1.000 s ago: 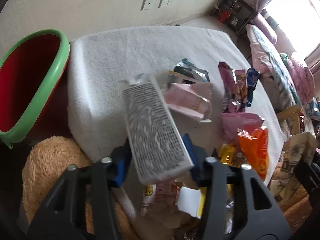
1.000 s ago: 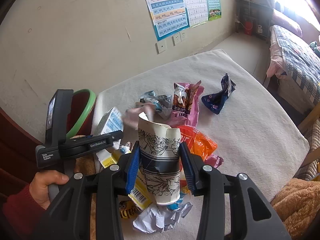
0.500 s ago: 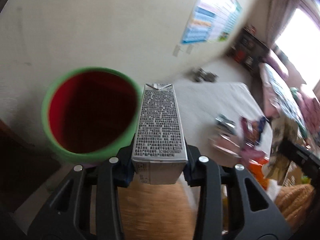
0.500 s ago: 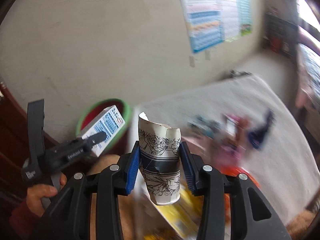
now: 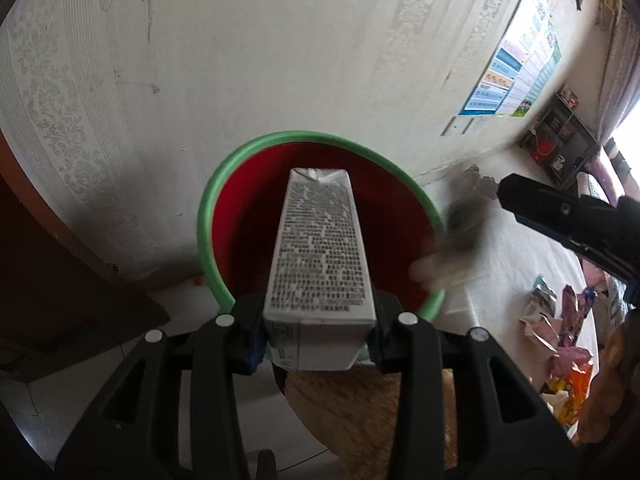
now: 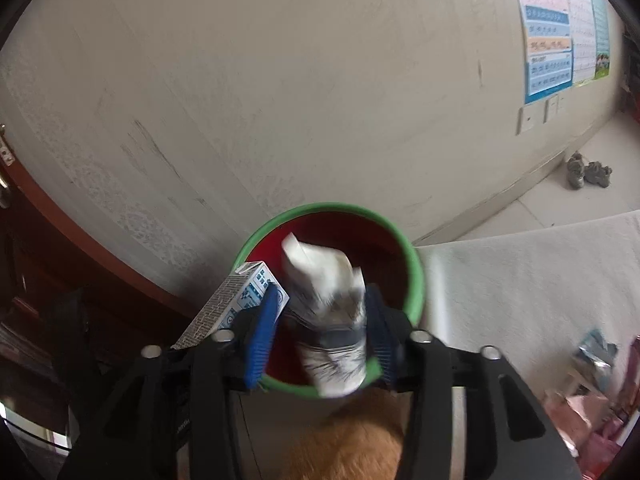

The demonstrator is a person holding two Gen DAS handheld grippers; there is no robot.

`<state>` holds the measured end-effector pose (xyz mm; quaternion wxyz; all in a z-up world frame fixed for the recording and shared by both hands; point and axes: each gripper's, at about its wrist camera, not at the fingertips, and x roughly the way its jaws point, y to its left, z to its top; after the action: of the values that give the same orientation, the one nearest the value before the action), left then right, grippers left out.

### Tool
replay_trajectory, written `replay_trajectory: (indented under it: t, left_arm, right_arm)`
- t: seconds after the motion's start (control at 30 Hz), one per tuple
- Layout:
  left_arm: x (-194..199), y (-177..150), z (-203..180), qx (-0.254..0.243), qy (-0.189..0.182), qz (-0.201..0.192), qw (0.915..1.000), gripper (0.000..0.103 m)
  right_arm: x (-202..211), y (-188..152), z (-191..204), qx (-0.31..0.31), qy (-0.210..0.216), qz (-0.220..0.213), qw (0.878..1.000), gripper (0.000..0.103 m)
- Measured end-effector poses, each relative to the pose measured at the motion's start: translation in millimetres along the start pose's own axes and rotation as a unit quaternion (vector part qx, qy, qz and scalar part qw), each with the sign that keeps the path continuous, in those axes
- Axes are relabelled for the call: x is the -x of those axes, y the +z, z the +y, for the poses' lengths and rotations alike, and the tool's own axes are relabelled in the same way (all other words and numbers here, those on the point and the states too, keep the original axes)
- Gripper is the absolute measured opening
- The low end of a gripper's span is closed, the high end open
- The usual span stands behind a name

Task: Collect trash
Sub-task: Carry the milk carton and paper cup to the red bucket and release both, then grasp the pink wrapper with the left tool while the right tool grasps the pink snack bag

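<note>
Green-rimmed red bin (image 5: pixel 208 216); grey text-printed carton (image 5: pixel 320 256); black-flowered white cup (image 6: pixel 332 320).

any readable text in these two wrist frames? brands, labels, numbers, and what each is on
None can be quoted.
Carton in the left gripper: dense dark print on the grey side, too small to read.
Same carton, right wrist view: blue panel, blurred.
Paper cup between the right gripper's opening jaws: dark floral pattern, no words visible.
Wall posters: coloured rows of characters, too small.
Left gripper body, lower left of the right wrist view: white lettering, illegible.
</note>
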<state>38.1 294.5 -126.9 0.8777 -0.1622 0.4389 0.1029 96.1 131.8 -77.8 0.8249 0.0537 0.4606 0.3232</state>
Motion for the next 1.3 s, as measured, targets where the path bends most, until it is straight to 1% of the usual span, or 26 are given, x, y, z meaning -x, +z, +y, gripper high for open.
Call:
replay_trajectory:
  t: [0.07, 0.13, 0.27, 0.37, 0.43, 0.47, 0.53, 0.6, 0.67, 0.8, 0.87, 0.9, 0.93, 1.0, 1.07, 1.13, 1.17, 1.27, 1.3]
  left_arm:
    - [-1, 2, 5, 0.010, -0.001, -0.006, 0.9999, 0.056]
    - [-3, 2, 3, 0.014, -0.001, -0.010, 0.9999, 0.056]
    - [-4, -6, -5, 0.006, -0.005, -0.004, 1.0000, 0.056]
    - [-3, -11, -12, -0.002, -0.010, -0.001, 0.9999, 0.056]
    - [0, -14, -21, -0.011, -0.018, -0.001, 0.9998, 0.058]
    - [0, -15, -23, -0.014, -0.021, -0.002, 0.9997, 0.060]
    - [4, -18, -33, -0.019, -0.033, -0.001, 0.9993, 0.061]
    - [7, -24, -41, -0.024, -0.044, 0.003, 0.9988, 0.063]
    - [9, -29, -52, -0.033, -0.053, 0.007, 0.9980, 0.063]
    - [16, -40, -75, -0.055, -0.070, 0.016, 0.9959, 0.064]
    - [18, -44, -85, -0.061, -0.078, 0.022, 0.9948, 0.065]
    - [20, -47, -91, -0.068, -0.084, 0.026, 0.9938, 0.066]
    - [21, -49, -98, -0.076, -0.086, 0.027, 0.9930, 0.066]
    - [26, -54, -109, -0.093, -0.090, 0.027, 0.9913, 0.066]
    - [30, -58, -118, -0.102, -0.097, 0.028, 0.9896, 0.066]
    - [33, -61, -129, -0.106, -0.108, 0.031, 0.9880, 0.067]
    - [33, -62, -133, -0.107, -0.113, 0.034, 0.9873, 0.067]
    - [31, -65, -150, -0.112, -0.125, 0.042, 0.9848, 0.067]
    - [30, -66, -158, -0.117, -0.128, 0.045, 0.9838, 0.067]
  right_arm:
    - [1, -1, -1, -0.007, 0.003, -0.003, 1.000, 0.055]
    - [4, -7, -6, -0.009, -0.002, -0.002, 1.000, 0.055]
    - [27, -24, -26, -0.014, -0.020, -0.007, 1.000, 0.055]
    - [55, -41, -49, -0.002, -0.059, -0.013, 0.998, 0.055]
    - [68, -49, -64, 0.004, -0.089, -0.017, 0.996, 0.057]
    - [77, -54, -75, 0.008, -0.112, -0.017, 0.993, 0.059]
    - [91, -65, -98, 0.010, -0.156, -0.010, 0.988, 0.060]
    - [99, -74, -117, 0.002, -0.179, -0.003, 0.984, 0.061]
    - [110, -85, -140, -0.020, -0.198, -0.002, 0.980, 0.061]
    - [126, -98, -185, -0.097, -0.225, -0.012, 0.969, 0.061]
    - [130, -104, -208, -0.138, -0.240, -0.011, 0.961, 0.061]
    - [129, -106, -220, -0.160, -0.249, -0.003, 0.955, 0.064]
    - [127, -110, -232, -0.182, -0.249, 0.006, 0.951, 0.066]
    - [121, -112, -248, -0.211, -0.237, 0.022, 0.948, 0.067]
    - [111, -116, -260, -0.222, -0.235, 0.040, 0.946, 0.067]
    - [103, -117, -268, -0.222, -0.231, 0.050, 0.946, 0.067]
    - [100, -117, -271, -0.220, -0.227, 0.053, 0.947, 0.065]
    - [97, -112, -279, -0.215, -0.206, 0.053, 0.953, 0.045]
    - [98, -111, -279, -0.212, -0.203, 0.051, 0.955, 0.043]
